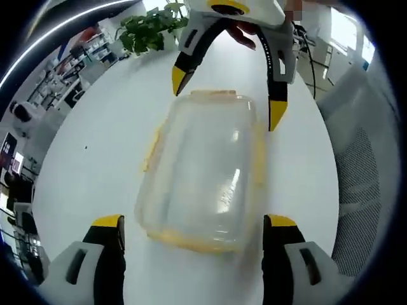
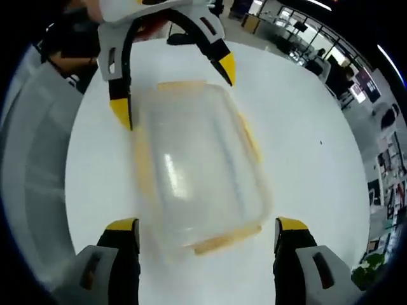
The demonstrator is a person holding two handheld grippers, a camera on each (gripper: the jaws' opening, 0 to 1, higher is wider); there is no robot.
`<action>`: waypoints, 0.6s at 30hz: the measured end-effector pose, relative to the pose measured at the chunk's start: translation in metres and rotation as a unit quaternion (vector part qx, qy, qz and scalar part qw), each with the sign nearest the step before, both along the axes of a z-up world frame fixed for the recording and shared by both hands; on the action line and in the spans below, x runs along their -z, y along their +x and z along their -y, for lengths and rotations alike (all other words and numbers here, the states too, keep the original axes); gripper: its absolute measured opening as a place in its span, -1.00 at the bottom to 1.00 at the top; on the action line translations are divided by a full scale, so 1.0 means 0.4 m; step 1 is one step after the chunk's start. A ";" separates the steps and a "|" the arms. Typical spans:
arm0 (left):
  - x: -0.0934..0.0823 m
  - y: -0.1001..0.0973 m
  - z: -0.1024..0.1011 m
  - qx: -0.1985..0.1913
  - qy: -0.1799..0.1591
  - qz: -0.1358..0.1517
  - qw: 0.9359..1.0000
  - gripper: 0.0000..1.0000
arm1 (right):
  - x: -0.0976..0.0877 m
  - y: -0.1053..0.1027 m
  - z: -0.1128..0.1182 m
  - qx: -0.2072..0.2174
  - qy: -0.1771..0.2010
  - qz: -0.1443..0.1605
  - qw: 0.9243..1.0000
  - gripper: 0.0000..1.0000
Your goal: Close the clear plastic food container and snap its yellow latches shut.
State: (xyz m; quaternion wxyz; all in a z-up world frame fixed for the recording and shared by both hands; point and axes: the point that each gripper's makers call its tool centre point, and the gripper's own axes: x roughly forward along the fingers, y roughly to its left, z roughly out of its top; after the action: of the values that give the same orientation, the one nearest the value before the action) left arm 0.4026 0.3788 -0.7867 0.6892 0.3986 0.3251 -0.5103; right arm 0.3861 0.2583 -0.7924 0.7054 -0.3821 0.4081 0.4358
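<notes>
A: Where is the container point(image 1: 202, 171) now?

B: It lies on the white table point(image 1: 95, 140), about in the middle, with the clear lid on top. The 2 grippers face each other across it, 1 at each short end.

A: Why do they stand like that?

B: I think the person wants to press or latch both ends together. The yellow latches point(image 1: 257, 159) run along the edges, and from here they look not yet folded down, but the picture is blurred, so I am not sure.

A: Does the left gripper point(image 1: 194, 232) hold something?

B: No. Its jaws are spread wide, 1 on each side of the near end of the container, and they hold nothing. I cannot say if the tips touch the rim.

A: And the right gripper point(image 2: 206, 235)?

B: The same. It is spread wide and empty, and the near end of the container sits between its 2 yellow tips. In the left gripper view its tips hang just at the far corners of the lid.

A: What else is around?

B: A green plant point(image 1: 149, 28) at the far edge of the table and a grey chair point(image 1: 362, 184) beside it.
</notes>
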 end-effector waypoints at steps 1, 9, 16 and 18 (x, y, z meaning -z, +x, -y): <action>0.000 -0.002 -0.001 -0.001 -0.002 0.001 1.000 0.80 | 0.001 -0.001 0.002 0.003 0.002 0.001 1.000 0.76; 0.006 -0.017 -0.011 -0.026 -0.023 -0.008 0.999 0.81 | -0.011 -0.011 -0.009 0.037 0.037 0.005 0.999 0.75; 0.002 -0.021 -0.016 -0.052 -0.043 -0.014 0.998 0.80 | -0.015 -0.021 -0.019 0.065 0.065 0.006 0.996 0.73; -0.004 -0.021 -0.016 -0.062 -0.054 -0.018 0.996 0.80 | -0.016 -0.025 -0.021 0.068 0.069 0.006 0.995 0.73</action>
State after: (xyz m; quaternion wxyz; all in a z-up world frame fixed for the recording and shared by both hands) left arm 0.3944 0.3852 -0.7852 0.7335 0.3309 0.3339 -0.4909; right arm 0.3761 0.2666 -0.7860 0.7606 -0.3061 0.3977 0.4118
